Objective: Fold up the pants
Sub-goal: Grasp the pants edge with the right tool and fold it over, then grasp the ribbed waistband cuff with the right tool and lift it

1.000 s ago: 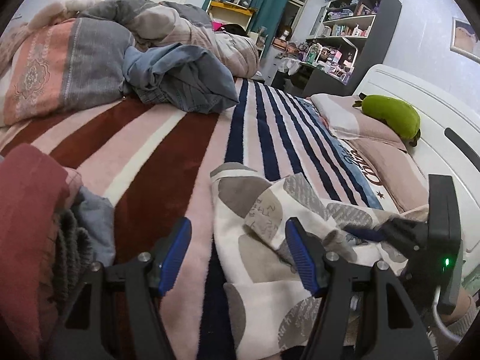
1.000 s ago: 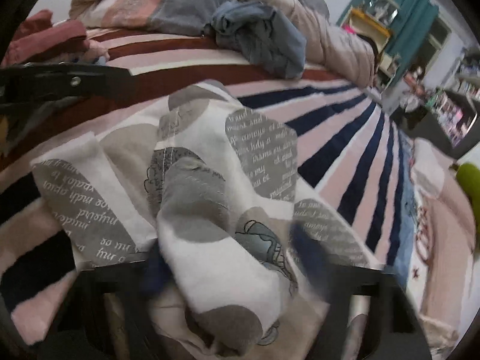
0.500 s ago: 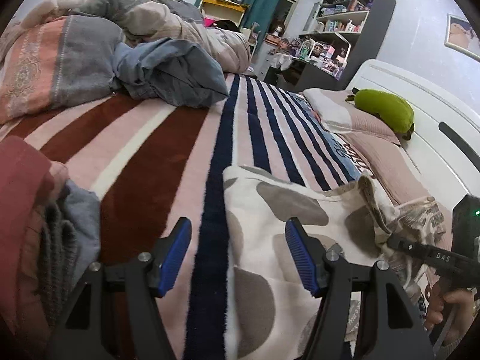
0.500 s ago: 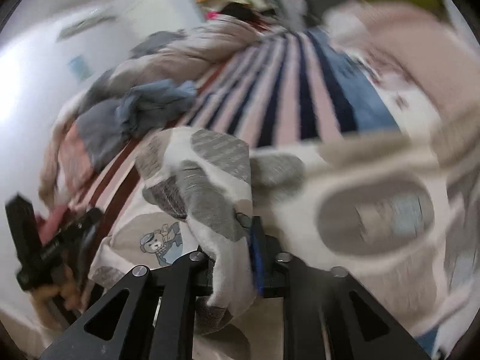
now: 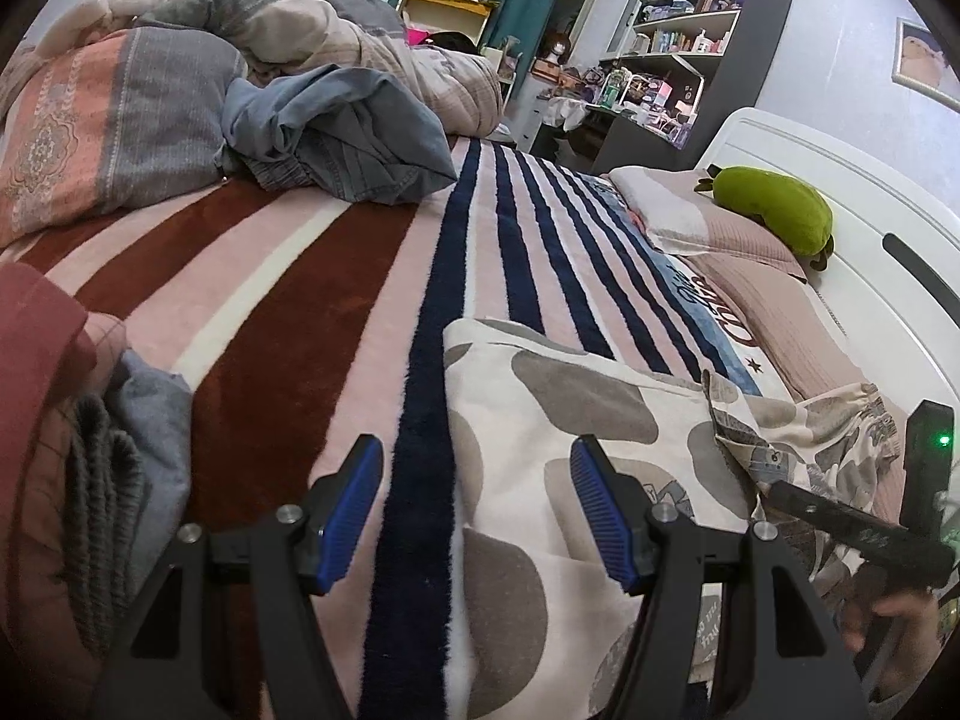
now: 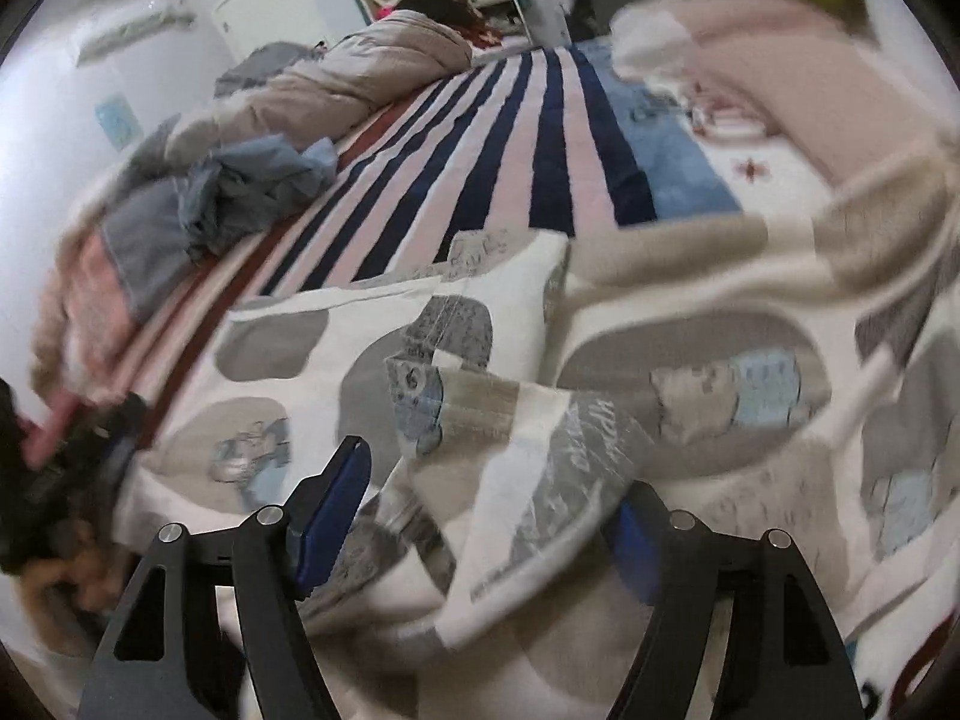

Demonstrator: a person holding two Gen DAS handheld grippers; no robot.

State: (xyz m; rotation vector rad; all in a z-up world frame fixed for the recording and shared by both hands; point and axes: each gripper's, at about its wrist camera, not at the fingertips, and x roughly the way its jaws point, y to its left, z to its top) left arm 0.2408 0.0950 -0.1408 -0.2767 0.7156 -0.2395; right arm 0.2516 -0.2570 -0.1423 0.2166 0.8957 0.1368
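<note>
While I am watching through both wrist cameras, the cream cotton pants printed with grey blobs and small cartoon bears (image 5: 570,420) are lying spread on the plush bedspread striped in pink, maroon and navy (image 5: 336,276), toward the side near the pillows. My left gripper (image 5: 477,504) is hovering with its blue-padded fingers (image 5: 594,510) spread wide apart, gripping nothing; one finger is sitting over the pants and the other over the bare blanket. My right gripper (image 6: 486,510) is also standing released, and a raised fold of the pants is lying loose between its fingers, covering most of the right-hand pad, so I am seeing only a sliver of blue there. The right wrist view is smearing badly, so the waistband side of the pants is blurring into streaks and I cannot make out how it is lying. In the left wrist view the right gripper's black body with its green light (image 5: 927,456) is getting cut off at the frame edge. A crumpled blue-grey garment (image 5: 342,138) is resting well apart near the heaped duvet, and a green plush toy (image 5: 774,216) is lying on the pillows.
</note>
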